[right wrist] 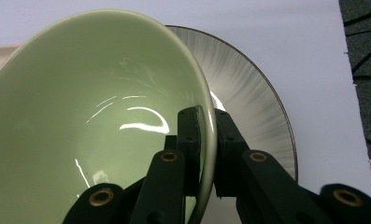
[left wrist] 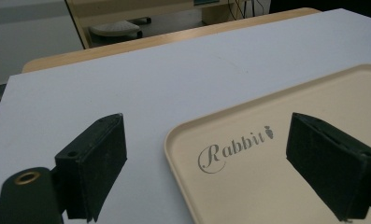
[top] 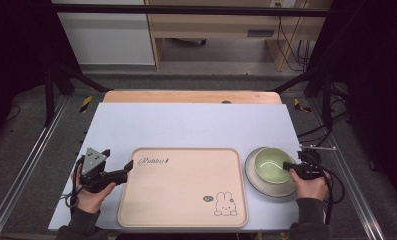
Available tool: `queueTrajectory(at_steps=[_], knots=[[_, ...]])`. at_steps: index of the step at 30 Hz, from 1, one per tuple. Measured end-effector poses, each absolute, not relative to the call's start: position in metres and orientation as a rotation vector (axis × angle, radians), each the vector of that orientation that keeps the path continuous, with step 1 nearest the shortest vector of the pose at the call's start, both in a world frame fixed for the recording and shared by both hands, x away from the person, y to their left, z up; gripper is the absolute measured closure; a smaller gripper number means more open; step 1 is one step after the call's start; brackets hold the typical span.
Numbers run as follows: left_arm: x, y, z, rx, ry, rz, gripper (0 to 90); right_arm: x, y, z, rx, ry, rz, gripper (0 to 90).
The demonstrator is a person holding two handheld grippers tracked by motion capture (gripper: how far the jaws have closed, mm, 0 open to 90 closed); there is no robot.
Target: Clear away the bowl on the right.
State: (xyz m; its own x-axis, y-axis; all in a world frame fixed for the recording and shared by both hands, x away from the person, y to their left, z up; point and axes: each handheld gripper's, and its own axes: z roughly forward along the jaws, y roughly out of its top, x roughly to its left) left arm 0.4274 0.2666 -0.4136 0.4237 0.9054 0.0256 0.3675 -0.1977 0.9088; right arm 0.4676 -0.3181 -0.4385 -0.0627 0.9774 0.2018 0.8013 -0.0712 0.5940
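Nearest the lens, two forearms come in from six o'clock in the high view, each hand wrapped round a gripper. Right gripper is clenched on the rim of the green bowl: its own view shows one black jaw inside the wall and one outside, pads pressed on the thin edge. That bowl is glossy, smooth and rounded, with nothing in it, and it sits on a round grey plate with fine radial streaks and a dark rim line, at about four o'clock on the table. Bowl and plate lie just beside the tray's right edge.

Left gripper stands released, jaws wide apart, hovering over the tray's near-left corner at eight o'clock; one jaw is above the white sheet, the other above the tray. A grey three-cornered plate rides on top of it.

Centre stage, the beige tray is a matte rounded rectangle with a raised lip, bare inside. "Rabbit" is printed in script with a small carrot at its upper left, and a rabbit drawing sits at its lower right.

Farther off, the white sheet covers the wooden table.
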Motion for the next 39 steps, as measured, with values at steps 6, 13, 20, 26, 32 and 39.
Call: queueTrajectory(at_steps=[6, 13, 20, 26, 32, 39], knots=[[0.4273, 0.2667, -0.4135, 1.772, 1.1, 0.74, 12.0, 0.4663, -0.3148, -0.4346, 1.933, 1.904, 0.859, 83.8], [0.4271, 0.2662, -0.4135, 1.766, 1.101, 0.74, 12.0, 0.4645, -0.3141, -0.4324, 1.939, 1.898, 0.879, 83.5], [0.4271, 0.2662, -0.4135, 1.765, 1.101, 0.739, 12.0, 0.4641, -0.3145, -0.4321, 1.934, 1.906, 0.886, 83.4], [0.4269, 0.2662, -0.4131, 1.766, 1.098, 0.741, 12.0, 0.4635, -0.3144, -0.4316, 1.934, 1.912, 0.897, 83.3], [0.427, 0.2663, -0.4131, 1.767, 1.098, 0.741, 12.0, 0.4638, -0.3143, -0.4322, 1.924, 1.926, 0.903, 83.3], [0.4265, 0.2667, -0.4122, 1.768, 1.095, 0.741, 12.0, 0.4633, -0.3142, -0.4315, 1.921, 1.93, 0.923, 83.3]])
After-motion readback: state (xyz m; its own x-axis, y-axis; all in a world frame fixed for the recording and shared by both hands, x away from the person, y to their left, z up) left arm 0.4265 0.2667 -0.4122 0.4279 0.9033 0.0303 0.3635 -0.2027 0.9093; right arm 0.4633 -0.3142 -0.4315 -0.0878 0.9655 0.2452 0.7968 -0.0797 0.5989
